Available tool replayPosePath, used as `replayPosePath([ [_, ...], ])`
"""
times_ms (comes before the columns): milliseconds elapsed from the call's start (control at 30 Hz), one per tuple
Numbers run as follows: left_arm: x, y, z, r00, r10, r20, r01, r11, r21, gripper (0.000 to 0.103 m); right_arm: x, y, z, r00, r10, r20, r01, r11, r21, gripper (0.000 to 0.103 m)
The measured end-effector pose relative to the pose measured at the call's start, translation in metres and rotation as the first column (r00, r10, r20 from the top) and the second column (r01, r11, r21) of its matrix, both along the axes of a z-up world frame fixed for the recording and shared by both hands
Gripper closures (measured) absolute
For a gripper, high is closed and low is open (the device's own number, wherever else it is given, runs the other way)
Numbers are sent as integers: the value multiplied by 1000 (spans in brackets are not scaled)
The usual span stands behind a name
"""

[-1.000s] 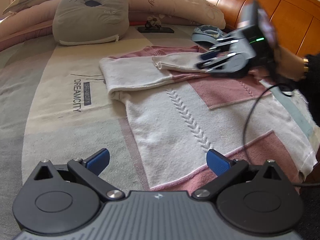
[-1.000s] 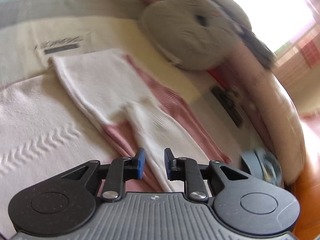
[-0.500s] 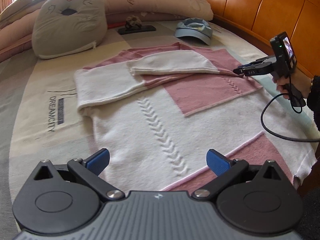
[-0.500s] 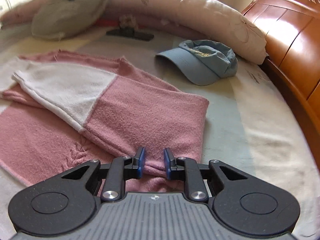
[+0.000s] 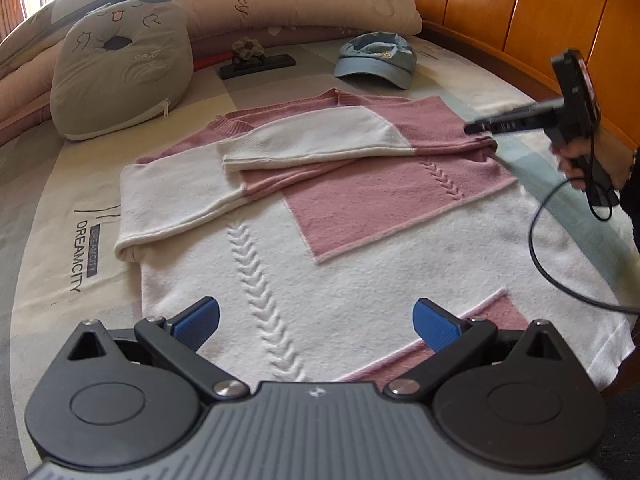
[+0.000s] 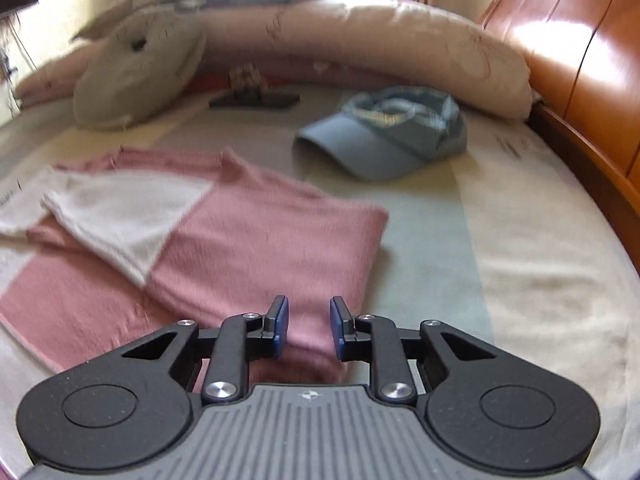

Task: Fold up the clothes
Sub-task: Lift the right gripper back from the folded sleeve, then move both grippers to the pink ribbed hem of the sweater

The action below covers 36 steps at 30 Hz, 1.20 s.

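Observation:
A pink-and-white knit sweater (image 5: 360,248) lies flat on the bed, its hem towards me. Both sleeves are folded across the chest, with the white-cuffed sleeve (image 5: 320,140) on top. My left gripper (image 5: 316,320) hovers wide open over the hem and holds nothing. My right gripper (image 5: 474,127), held by a person's hand (image 5: 592,160), sits at the sweater's right shoulder fold. In the right wrist view its fingers (image 6: 309,320) stand a narrow gap apart just over the pink fold (image 6: 248,248), and I see nothing pinched between them.
A blue cap (image 5: 376,60) lies beyond the collar, beside a black holder with a flower (image 5: 256,65). A grey cat cushion (image 5: 120,76) and long pillows line the far side. A wooden headboard (image 5: 520,12) runs along the right. The gripper's cable (image 5: 536,248) loops over the sweater's right edge.
My right gripper left the cuff lying on the chest, swung right to the shoulder fold and now stays there. The left gripper pulled back a little and is still open.

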<state>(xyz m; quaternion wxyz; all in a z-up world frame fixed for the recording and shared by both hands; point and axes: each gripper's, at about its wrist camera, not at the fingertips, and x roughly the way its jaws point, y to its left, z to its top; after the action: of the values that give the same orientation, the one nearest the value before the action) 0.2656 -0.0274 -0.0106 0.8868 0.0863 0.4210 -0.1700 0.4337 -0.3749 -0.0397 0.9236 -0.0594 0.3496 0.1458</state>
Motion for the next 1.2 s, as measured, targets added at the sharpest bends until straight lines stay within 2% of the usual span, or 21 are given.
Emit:
replayPosePath([
  [100, -2, -7, 1, 1000, 14, 2, -14, 1000, 22, 1, 14, -5, -6, 1000, -1, -20, 2, 999, 49, 76],
  [133, -3, -9, 1, 1000, 20, 1, -20, 999, 27, 1, 18, -4, -16, 999, -2, -44, 3, 1000, 27, 76],
  [200, -4, -13, 1, 1000, 31, 1, -31, 999, 36, 1, 15, -6, -23, 1000, 9, -13, -8, 1000, 16, 73],
  [333, -7, -18, 2, 999, 50, 0, -50, 997, 57, 1, 20, -10, -2, 1000, 12, 20, -13, 998, 61, 70],
  [467, -13, -23, 6, 997, 71, 10, -72, 995, 75, 1, 50, -15, 9, 998, 5, 65, -10, 996, 85, 65],
  [567, -21, -24, 13, 996, 85, 17, -86, 992, 91, 1, 81, -21, -9, 999, -34, -12, 35, 995, 97, 62],
  [600, -23, -23, 15, 996, 90, 20, -92, 991, 97, 1, 88, -22, -18, 997, -54, -52, 58, 995, 79, 59],
  [667, -28, -18, 20, 993, 113, 31, -115, 988, 104, 1, 90, -25, -27, 995, -81, -60, 85, 993, 76, 50],
  [767, -34, -3, 23, 983, 177, 40, -180, 980, 80, 1, 77, -26, -14, 993, -97, -60, 102, 992, 77, 49],
  [867, -38, 9, 22, 975, 219, 36, -221, 973, 60, 1, 49, -13, 7, 1000, -28, 3, 28, 998, 51, 39],
  [1067, -34, 19, 13, 976, 213, 35, -215, 975, 50, 1, -7, 38, 0, 993, 100, -57, -102, 995, -18, 17],
  [1200, -29, 26, -2, 982, 188, 20, -188, 982, 10, 1, -45, 71, -4, 978, 182, -102, -189, 980, -60, 16],
])
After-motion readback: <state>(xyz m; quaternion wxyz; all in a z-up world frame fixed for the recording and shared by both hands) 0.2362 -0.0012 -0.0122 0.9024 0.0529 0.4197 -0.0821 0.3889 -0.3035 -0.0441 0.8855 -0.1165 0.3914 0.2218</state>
